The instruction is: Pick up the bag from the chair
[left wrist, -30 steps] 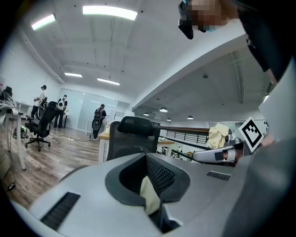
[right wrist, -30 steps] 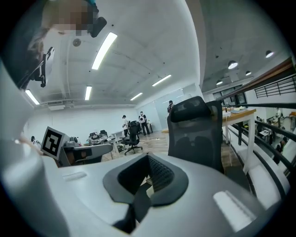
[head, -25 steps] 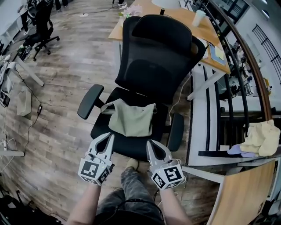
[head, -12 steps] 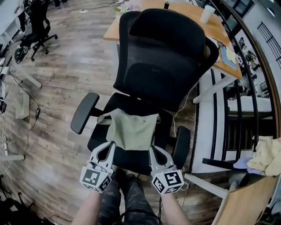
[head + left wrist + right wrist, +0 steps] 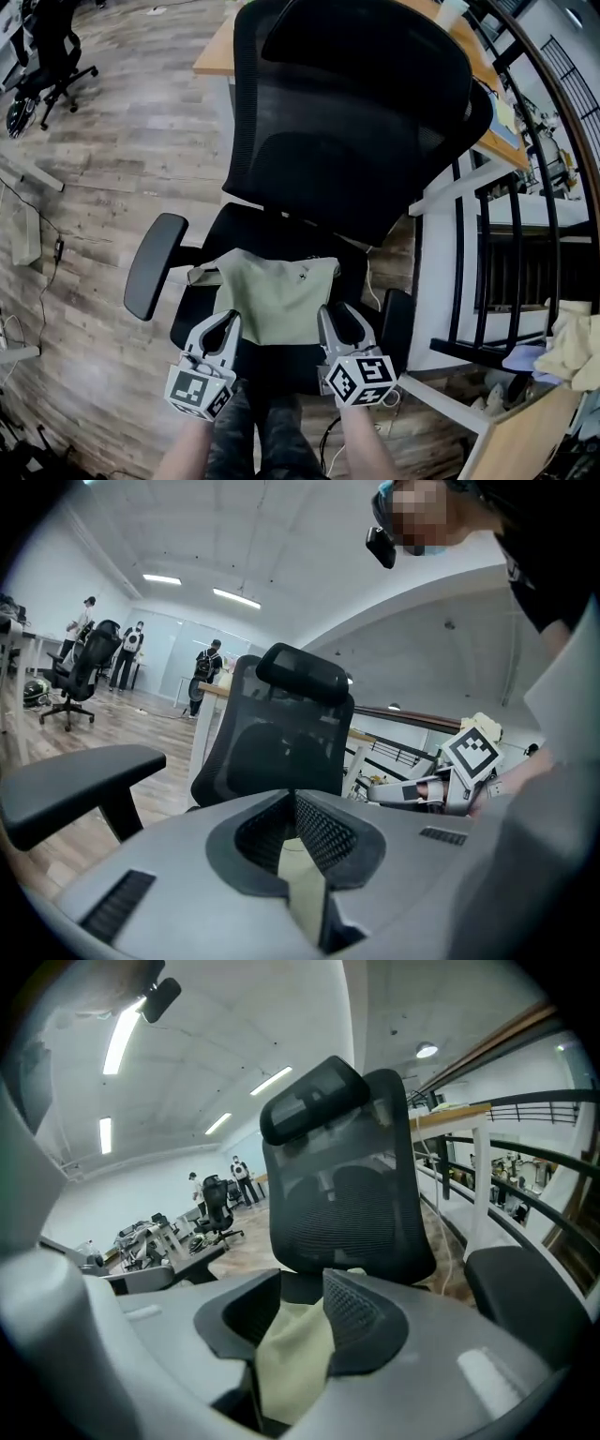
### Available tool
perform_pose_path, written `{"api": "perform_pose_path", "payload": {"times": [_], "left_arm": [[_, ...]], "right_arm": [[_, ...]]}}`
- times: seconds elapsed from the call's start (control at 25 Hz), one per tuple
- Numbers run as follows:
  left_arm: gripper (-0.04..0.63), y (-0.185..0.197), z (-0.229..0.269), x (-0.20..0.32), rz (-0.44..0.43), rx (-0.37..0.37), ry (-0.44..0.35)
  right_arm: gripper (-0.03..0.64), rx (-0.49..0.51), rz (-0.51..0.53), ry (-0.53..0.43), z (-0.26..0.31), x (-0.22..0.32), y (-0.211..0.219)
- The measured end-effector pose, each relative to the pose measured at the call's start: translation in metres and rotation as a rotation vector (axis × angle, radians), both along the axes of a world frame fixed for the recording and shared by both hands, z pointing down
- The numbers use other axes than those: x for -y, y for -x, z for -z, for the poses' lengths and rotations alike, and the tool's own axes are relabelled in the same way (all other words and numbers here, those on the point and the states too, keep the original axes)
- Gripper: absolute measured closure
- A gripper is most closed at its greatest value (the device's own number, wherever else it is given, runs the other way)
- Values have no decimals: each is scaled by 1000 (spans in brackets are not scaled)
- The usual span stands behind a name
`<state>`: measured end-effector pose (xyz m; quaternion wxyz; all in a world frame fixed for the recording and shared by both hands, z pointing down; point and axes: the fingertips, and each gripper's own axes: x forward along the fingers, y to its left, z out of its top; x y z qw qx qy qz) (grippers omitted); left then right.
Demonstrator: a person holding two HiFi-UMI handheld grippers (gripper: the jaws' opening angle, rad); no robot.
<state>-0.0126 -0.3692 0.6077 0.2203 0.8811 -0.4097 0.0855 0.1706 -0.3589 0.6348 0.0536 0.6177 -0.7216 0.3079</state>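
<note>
The bag [image 5: 272, 295] lies flat on the seat [image 5: 281, 234] of the chair [image 5: 356, 141]. It covers the middle and reaches toward the seat's front edge. It is soft, pale olive cloth, roughly a rectangle, a little rumpled. Its long axis runs side to side, from one armrest toward the other. The wider edge, with small flaps sticking out at both corners, points to the backrest [image 5: 347, 112], and the narrower edge points at me. There is a small dark mark near its back right corner, which I cannot make out.

My left tongs [image 5: 228, 319] have their jaws together, with the tip at the bag's front left corner. From up here I cannot tell whether it touches the cloth. My right tongs [image 5: 336, 314] are at the front right corner. Their jaws have just been opening and now stand apart. In the right gripper view, olive cloth shows in the gap between the ribbed black pads, but they are not pressing on it.

The backrest is black mesh, broad and curved, with a padded headrest on top. The armrests are smooth black paddles: the left one [image 5: 155, 264] stands off the seat's left edge, and the right one [image 5: 397, 323] is beside my right tongs. Under the chair is grey-brown wood-plank floor [image 5: 112, 141].
</note>
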Motion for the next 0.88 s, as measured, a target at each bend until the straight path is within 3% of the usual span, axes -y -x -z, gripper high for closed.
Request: {"api": "perform_pose_path", "payload": {"times": [0.32, 0.52, 0.88], "left_arm": [[595, -3, -26, 26, 10, 19, 5], [568, 7, -37, 34, 37, 38, 26], [459, 21, -70, 38, 62, 34, 112]], "right_arm": [[402, -9, -94, 151, -57, 38, -21], [367, 77, -121, 297, -95, 46, -21], [368, 148, -120, 420, -119, 66, -21]]}}
